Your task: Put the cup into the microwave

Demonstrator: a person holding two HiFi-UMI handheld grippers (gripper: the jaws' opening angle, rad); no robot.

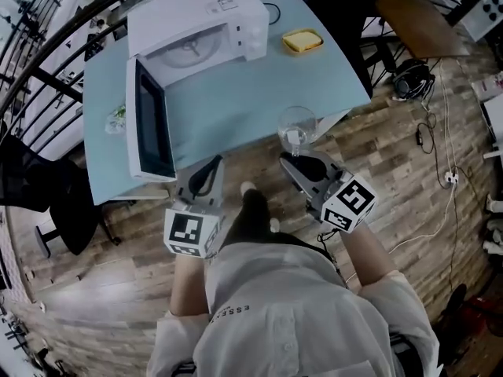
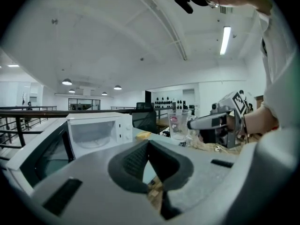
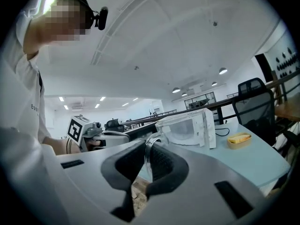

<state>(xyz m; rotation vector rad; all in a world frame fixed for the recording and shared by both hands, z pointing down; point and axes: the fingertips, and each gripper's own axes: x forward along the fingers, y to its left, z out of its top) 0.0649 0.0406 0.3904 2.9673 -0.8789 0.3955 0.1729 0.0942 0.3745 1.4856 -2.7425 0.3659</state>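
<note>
A clear glass cup [image 1: 297, 124] hangs over the table's near edge, with my right gripper [image 1: 292, 149] shut on its wall. In the right gripper view the glass rim [image 3: 151, 146] is pinched between the dark pads. The white microwave [image 1: 196, 23] stands on the light blue table [image 1: 236, 93], and its door [image 1: 149, 124] is swung open toward me on the left. My left gripper [image 1: 214, 163] is just off the table edge beside the door, shut and empty. From the left gripper [image 2: 148, 142] view, the cup [image 2: 178, 124] and the right gripper [image 2: 220, 121] show to the right of the microwave [image 2: 93, 130].
A yellow dish [image 1: 302, 42] sits on the table right of the microwave, with a black cable behind it. A black chair [image 1: 47, 203] stands left of the table near a railing. Headphones [image 1: 409, 77] and cables lie on the wooden floor at right.
</note>
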